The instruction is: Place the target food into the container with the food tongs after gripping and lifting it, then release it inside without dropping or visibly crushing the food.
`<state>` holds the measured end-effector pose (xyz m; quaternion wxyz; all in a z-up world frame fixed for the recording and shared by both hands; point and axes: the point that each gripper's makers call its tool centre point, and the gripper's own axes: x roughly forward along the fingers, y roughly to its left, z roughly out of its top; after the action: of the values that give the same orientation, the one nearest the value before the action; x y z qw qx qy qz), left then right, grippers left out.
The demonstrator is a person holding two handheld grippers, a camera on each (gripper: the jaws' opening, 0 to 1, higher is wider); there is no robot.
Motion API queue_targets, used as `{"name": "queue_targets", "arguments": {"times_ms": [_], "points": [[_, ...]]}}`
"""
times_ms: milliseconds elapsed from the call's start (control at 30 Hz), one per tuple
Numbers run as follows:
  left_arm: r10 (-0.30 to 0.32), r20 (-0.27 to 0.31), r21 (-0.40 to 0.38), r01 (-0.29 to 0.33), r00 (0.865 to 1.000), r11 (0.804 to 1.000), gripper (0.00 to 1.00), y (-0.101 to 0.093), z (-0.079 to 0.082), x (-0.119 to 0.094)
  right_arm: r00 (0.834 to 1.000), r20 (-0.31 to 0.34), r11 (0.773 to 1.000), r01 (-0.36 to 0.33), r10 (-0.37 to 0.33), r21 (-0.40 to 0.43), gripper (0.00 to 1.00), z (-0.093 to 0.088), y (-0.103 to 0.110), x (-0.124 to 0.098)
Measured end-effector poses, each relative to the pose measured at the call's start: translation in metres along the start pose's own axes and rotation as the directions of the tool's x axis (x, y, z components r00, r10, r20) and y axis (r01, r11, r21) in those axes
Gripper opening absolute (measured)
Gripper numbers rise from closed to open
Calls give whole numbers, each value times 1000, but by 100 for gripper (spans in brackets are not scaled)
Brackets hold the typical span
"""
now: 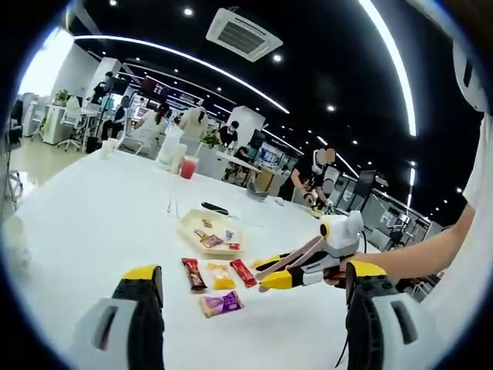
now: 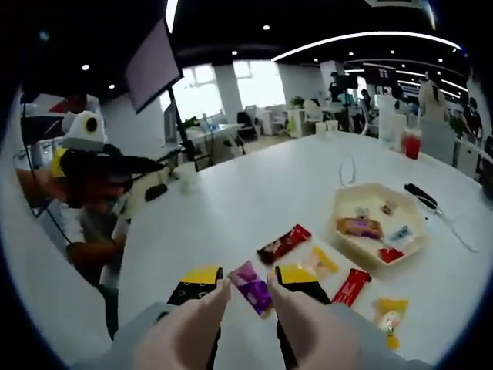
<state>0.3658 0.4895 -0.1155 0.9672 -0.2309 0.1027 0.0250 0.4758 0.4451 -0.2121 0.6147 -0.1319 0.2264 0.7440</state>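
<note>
1. In the right gripper view, the right gripper (image 2: 248,291) rises from the bottom edge with a pair of pale beige food tongs (image 2: 308,327) clamped in its yellow-tipped black jaws; the tong arms stand a little apart around a purple-wrapped candy (image 2: 253,290) lying on the white table (image 2: 254,196).
2. In the left gripper view, the left gripper (image 1: 254,281) has its yellow-capped jaws spread wide with nothing between them, above the table's near edge.
3. Just beyond the purple candy lie a dark red wrapped bar (image 2: 283,243), a yellow wrapped sweet (image 2: 324,260), a bright red wrapped bar (image 2: 351,287) and another yellow packet (image 2: 389,314), all loose on the tabletop.
4. Farther in sits a cream hexagonal tray (image 2: 344,202), holding a few small wrapped snacks.
5. Past it, toward the far edge, stands a red drink cup (image 2: 413,143).
</note>
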Motion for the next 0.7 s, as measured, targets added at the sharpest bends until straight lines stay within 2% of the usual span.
{"name": "queue_targets", "arguments": {"times_ms": [133,233,367,700], "points": [[-8,-13,-2,8,1000,1000,99,2,-1,3,1000,2,1000,-8,8,-27,26,2,3,6],[-12,-31,-3,12,999,1000,99,5,-1,4,1000,1,1000,-14,14,-14,26,0,2,9],[2,-58,47,1,998,999,99,6,-4,2,999,-6,999,-40,39,-30,26,-2,7,16],[7,-67,44,-5,998,999,99,5,-6,-3,998,-40,995,-56,53,-81,26,-12,13,26]]}}
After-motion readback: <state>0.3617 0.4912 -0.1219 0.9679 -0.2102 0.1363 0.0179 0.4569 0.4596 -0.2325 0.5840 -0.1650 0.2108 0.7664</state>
